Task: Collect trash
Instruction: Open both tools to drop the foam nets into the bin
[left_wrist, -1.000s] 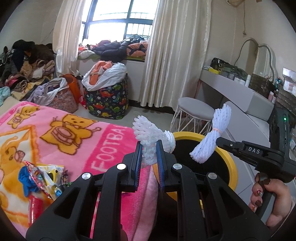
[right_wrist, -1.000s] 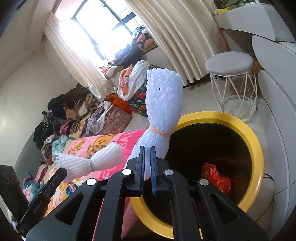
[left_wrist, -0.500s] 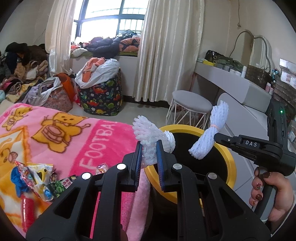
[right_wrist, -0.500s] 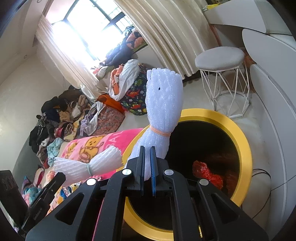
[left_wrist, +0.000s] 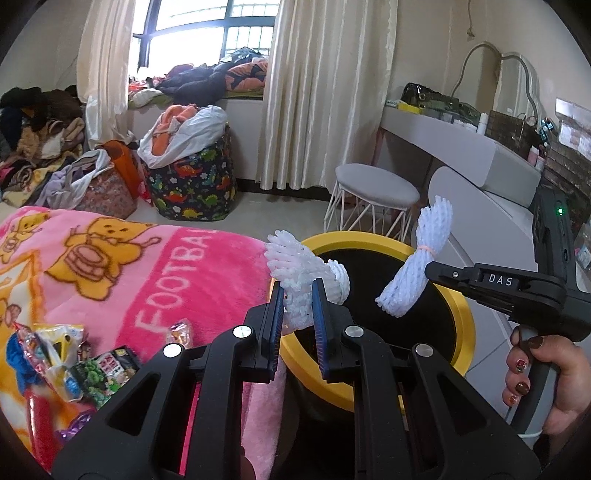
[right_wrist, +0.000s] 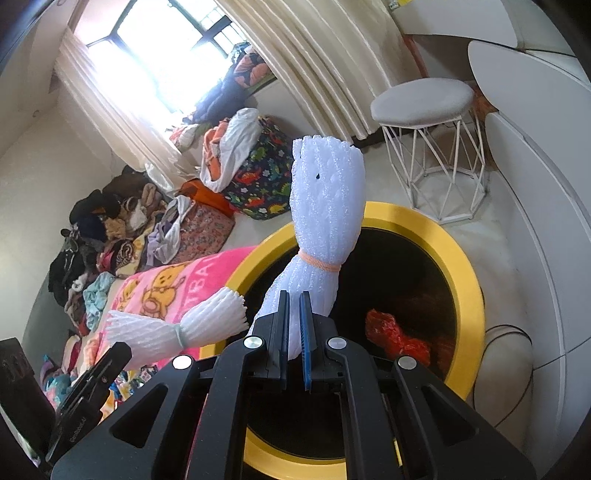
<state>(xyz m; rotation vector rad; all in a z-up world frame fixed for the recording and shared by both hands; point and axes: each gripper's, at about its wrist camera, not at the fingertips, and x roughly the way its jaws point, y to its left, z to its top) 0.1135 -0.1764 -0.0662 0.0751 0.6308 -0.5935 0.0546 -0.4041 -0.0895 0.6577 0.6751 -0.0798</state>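
- The yellow-rimmed black bin's (right_wrist: 466, 273) depths were dark, near rim hidden by grippers.
- Left gripper (left_wrist: 298, 308) clamped one white foam-net bundle (left_wrist: 295, 269), frame centre, above the rim.
- Right gripper (right_wrist: 294, 325) pinched another white foam-net roll (right_wrist: 325, 221).

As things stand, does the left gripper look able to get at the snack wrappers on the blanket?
Probably not yet: the left gripper is shut on a white foam net above the yellow bin. Otherwise the snack wrappers lie uncovered.

At lower centre, the left gripper (left_wrist: 298, 314) was matte black with silver screws and blue-lined fingers (left_wrist: 320, 325). At right, the right gripper (left_wrist: 430, 271) bore white "DAS" lettering; the hand (left_wrist: 543, 380) wore dark decorated nail polish.
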